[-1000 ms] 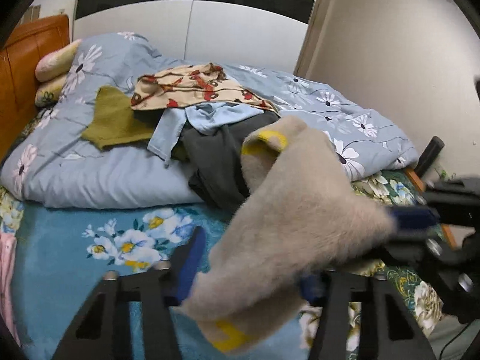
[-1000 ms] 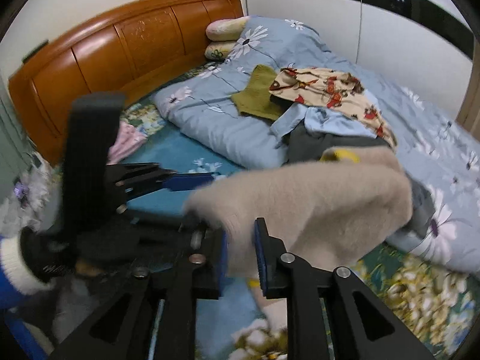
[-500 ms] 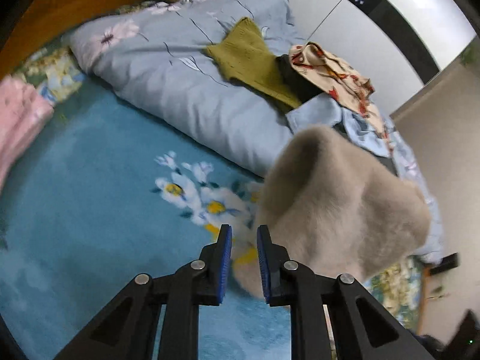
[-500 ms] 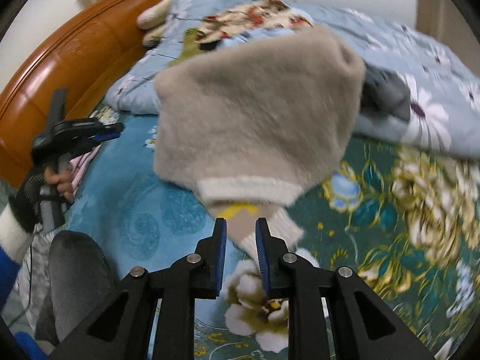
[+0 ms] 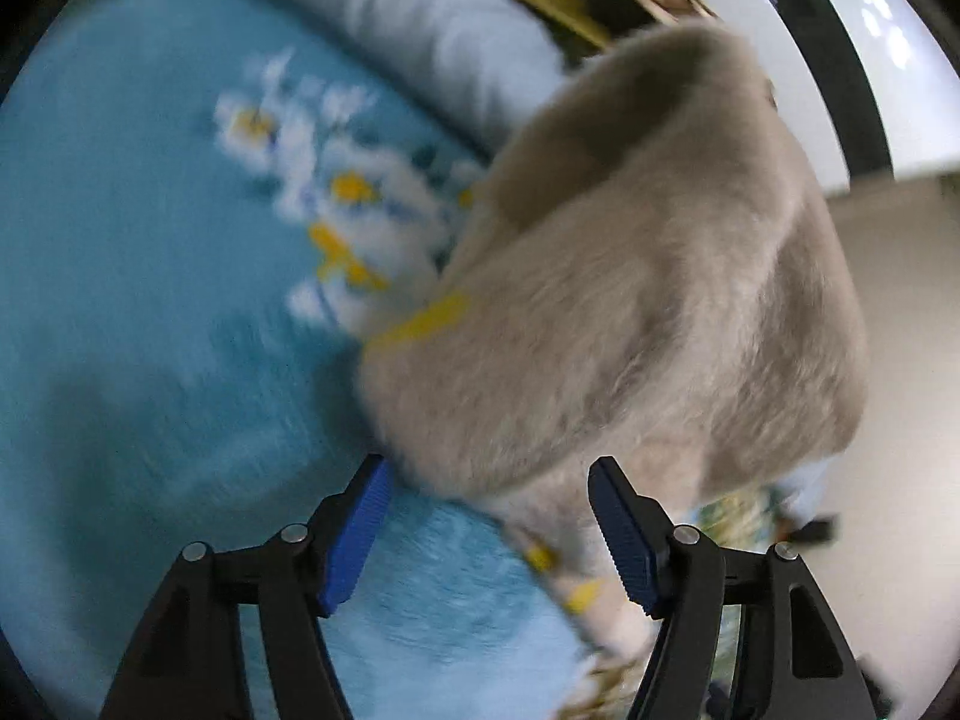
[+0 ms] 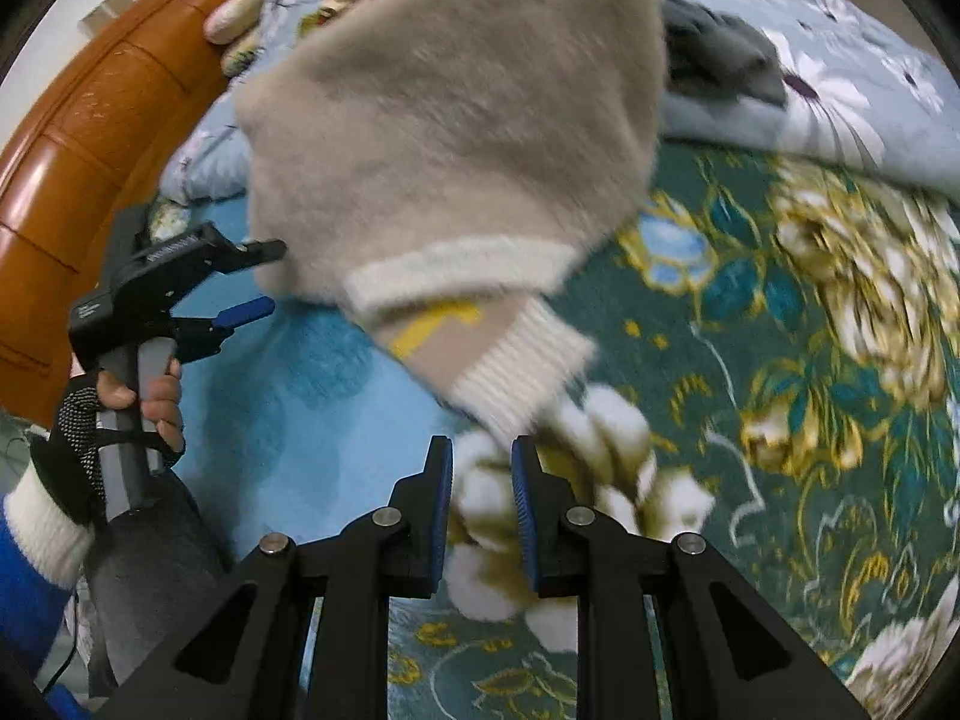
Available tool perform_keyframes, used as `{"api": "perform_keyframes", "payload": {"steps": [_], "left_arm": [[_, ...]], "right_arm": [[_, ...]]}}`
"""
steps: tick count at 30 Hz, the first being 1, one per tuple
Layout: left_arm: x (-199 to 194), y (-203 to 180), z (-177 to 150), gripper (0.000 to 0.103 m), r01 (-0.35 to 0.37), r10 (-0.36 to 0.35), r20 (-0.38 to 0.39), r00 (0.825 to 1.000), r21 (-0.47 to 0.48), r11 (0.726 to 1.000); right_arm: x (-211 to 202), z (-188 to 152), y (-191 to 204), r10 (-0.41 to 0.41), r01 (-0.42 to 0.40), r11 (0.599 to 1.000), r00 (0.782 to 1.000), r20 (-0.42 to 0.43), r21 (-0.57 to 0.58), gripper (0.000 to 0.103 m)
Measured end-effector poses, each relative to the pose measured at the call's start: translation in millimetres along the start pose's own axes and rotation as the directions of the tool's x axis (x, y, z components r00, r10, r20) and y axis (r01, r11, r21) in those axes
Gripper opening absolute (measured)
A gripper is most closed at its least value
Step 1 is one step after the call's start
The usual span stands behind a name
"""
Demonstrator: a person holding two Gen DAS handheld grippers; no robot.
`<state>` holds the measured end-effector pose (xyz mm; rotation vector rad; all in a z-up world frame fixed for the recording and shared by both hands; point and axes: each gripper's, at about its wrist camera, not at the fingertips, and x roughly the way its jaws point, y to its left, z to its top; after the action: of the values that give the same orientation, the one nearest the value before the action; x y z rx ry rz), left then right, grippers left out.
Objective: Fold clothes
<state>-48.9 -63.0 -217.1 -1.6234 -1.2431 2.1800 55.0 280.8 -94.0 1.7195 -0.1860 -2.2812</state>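
My left gripper (image 5: pixel 489 525) and right gripper (image 6: pixel 480 501) both gape, empty, by the beige sweater (image 6: pixel 450 120); no readable writing.

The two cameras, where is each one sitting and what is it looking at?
Left wrist: sits on the left gripper, facing the beige sweater and blue bedsheet; open jaws show.
Right wrist: sits on the right gripper, facing the sweater's cuff; the left hand shows.
Shared: the sweater.
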Motion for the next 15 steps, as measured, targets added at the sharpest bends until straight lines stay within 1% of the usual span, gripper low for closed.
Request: {"api": "perform_keyframes", "payload": {"steps": [4, 8, 10, 11, 12, 13, 14, 15], "left_arm": [[7, 7, 0, 0.072, 0.052, -0.052, 0.006, 0.999, -0.03, 0.998], [9, 4, 4, 0.072, 0.11, -0.109, 0.018, 0.994, -0.015, 0.994], [4, -1, 5, 0.07, 0.148, -0.148, 0.041, 0.988, -0.006, 0.989], [2, -3, 4, 0.069, 0.149, -0.149, 0.052, 0.987, 0.005, 0.989], [-1, -6, 3, 0.059, 0.147, -0.148, 0.063, 0.987, 0.016, 0.989], [-4, -8, 2, 0.047, 0.141, -0.143, 0.072, 0.987, 0.026, 0.99], [-7, -10, 0, 0.04, 0.135, -0.137, 0.082, 0.987, 0.035, 0.99], [-11, -12, -1, 0.028, 0.144, -0.146, 0.095, 0.985, 0.035, 0.989]], "right_arm": [[4, -3, -5, -0.011, 0.012, 1.0, 1.0, -0.019, 0.022, 0.02], [5, 3, -1, -0.005, 0.006, 1.0, 1.0, -0.016, 0.022, 0.02], [7, 6, 2, 0.0, 0.0, 1.0, 1.0, -0.013, 0.016, 0.02], [8, 7, 4, 0.001, -0.001, 1.0, 1.0, -0.013, 0.012, 0.02], [9, 7, 6, 0.002, -0.002, 1.0, 1.0, -0.013, 0.007, 0.02], [10, 7, 8, 0.002, -0.002, 1.0, 1.0, -0.014, 0.001, 0.02], [11, 7, 9, 0.002, -0.002, 1.0, 1.0, -0.015, -0.004, 0.02], [12, 7, 11, 0.004, -0.004, 1.0, 1.0, -0.015, -0.008, 0.021]]}}
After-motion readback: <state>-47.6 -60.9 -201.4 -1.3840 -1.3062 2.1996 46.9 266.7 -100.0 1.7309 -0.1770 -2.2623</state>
